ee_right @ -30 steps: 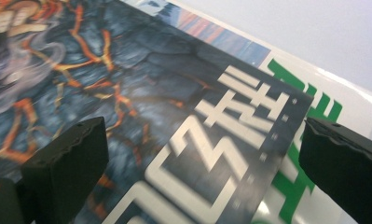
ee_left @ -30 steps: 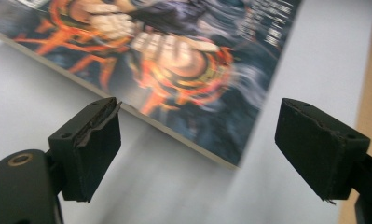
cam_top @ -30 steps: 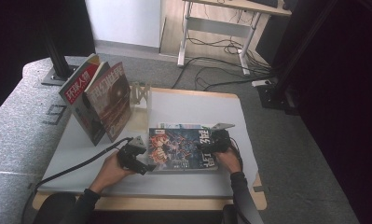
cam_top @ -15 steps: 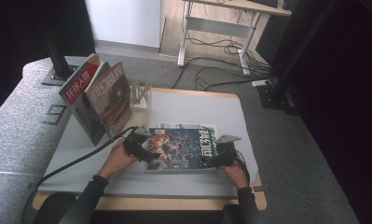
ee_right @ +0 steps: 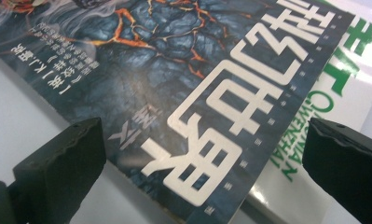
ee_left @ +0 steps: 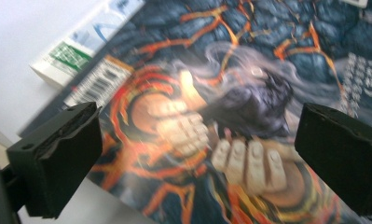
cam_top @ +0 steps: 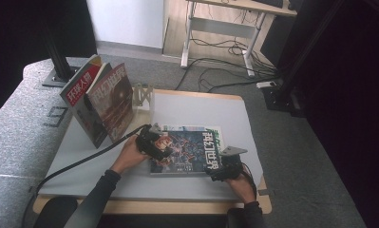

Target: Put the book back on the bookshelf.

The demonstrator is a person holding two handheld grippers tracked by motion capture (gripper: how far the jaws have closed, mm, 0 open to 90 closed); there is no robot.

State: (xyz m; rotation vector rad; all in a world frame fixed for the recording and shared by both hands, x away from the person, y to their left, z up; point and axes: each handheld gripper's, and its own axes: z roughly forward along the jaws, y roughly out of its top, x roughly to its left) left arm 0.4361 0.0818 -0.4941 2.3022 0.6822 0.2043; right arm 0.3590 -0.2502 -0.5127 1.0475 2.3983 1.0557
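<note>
Where the dark magazine (cam_top: 187, 152) lies flat on the grey table (cam_top: 187, 107), just nearer the person than centre, it covers most of a white-and-green magazine (cam_top: 214, 130) under it; only a strip of that one sticks out at the far and right edges.

Left gripper (ee_left: 197, 154) hovers over the dark cover's left part, jaws spread wide w/ nothing between the pads; they've just been opening. In the left gripper view the cover art is blurred, esp. the barcode corner, and the lower mag's corner (ee_left: 62, 58) is soft too. In the high view the left gripper (cam_top: 151, 142) sits at the cover's left edge; can't tell if it touches the paper.

Right gripper (ee_right: 202, 154) is also released, jaws wide, empty gap, over the cover's big white title chars. The high view puts the right gripper (cam_top: 222, 164) at the near right corner, hand partly cut off by the table edge.

Two more magazines (cam_top: 101, 102) stand upright far left, by a clear stand (cam_top: 143, 97) that's hard to make out.
</note>
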